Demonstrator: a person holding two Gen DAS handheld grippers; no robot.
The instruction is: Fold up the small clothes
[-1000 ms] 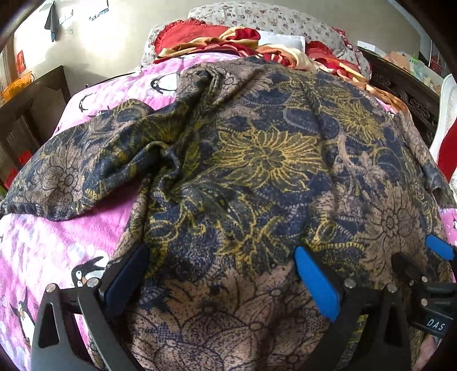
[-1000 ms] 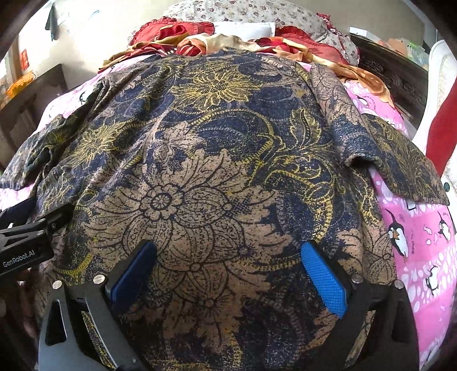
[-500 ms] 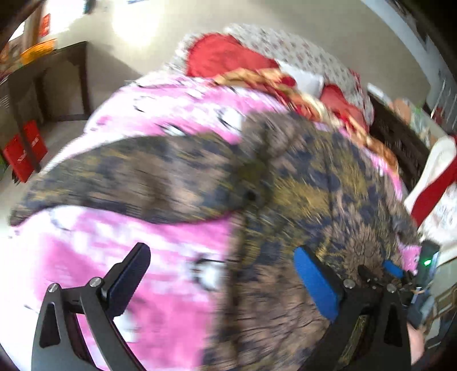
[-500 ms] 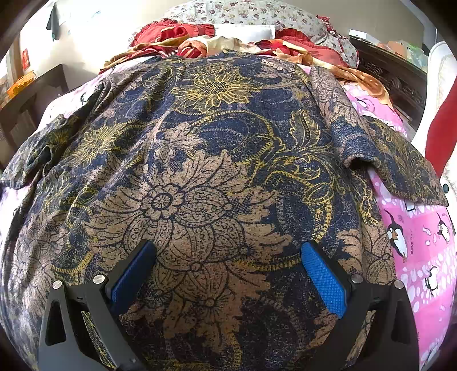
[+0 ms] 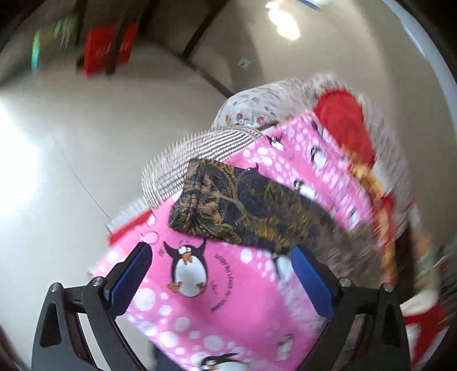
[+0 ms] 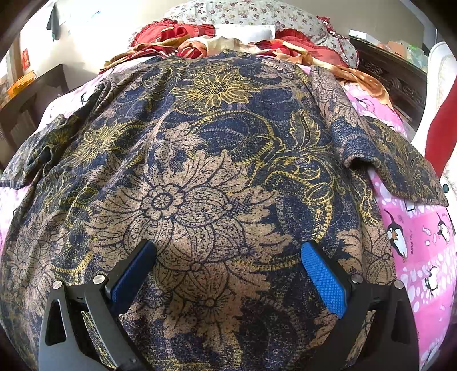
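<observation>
A dark blue, tan and gold floral shirt (image 6: 217, 159) lies spread flat on a pink penguin bedsheet (image 6: 420, 251). Its right sleeve (image 6: 400, 165) sticks out to the right. My right gripper (image 6: 228, 274) is open and empty, low over the shirt's near hem. In the left wrist view, which is tilted and blurred, the shirt's left sleeve (image 5: 242, 202) lies on the pink sheet (image 5: 228, 299) near the bed's edge. My left gripper (image 5: 220, 274) is open and empty, just short of that sleeve.
Red and orange bedding (image 6: 205, 37) and a floral pillow (image 6: 257, 14) are piled at the head of the bed. A dark wooden table (image 6: 31, 94) stands at the left. The pale floor (image 5: 71, 159) lies beyond the bed's left edge. A white and red object (image 6: 440, 108) stands at the right.
My left gripper has swung left off the shirt's body, out to the left sleeve at the bed's edge, and its view has tilted. It has left the right wrist view. My right gripper has stayed put.
</observation>
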